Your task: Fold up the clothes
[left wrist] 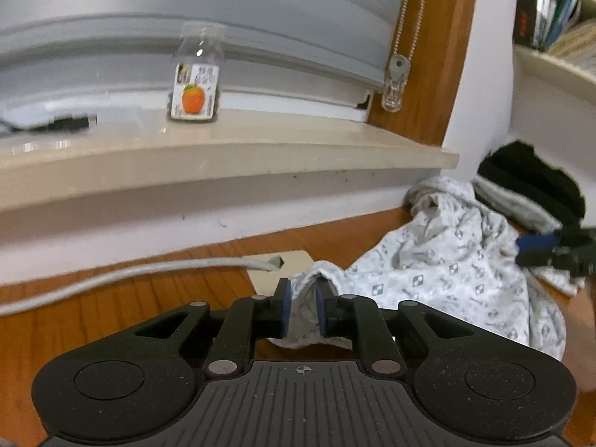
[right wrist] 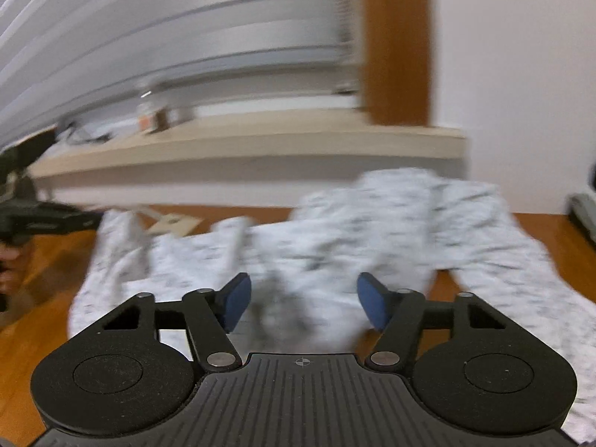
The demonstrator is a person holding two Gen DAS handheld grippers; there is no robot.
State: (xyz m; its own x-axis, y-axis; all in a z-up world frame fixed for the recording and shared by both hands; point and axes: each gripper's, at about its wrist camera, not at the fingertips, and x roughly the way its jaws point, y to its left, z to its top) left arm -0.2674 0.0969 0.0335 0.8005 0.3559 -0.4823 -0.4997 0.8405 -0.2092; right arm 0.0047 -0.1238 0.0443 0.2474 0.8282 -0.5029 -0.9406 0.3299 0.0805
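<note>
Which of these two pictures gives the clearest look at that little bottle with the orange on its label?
The left wrist view. There the bottle stands upright on the window sill, near enough to show its clear neck and orange-fruit label. In the right wrist view it is only a small smeared blur far off on the sill, its label unreadable.

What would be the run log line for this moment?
step: fold clothes | left gripper: cloth edge between pads | right gripper: open over patterned garment | surface: wooden floor
</note>
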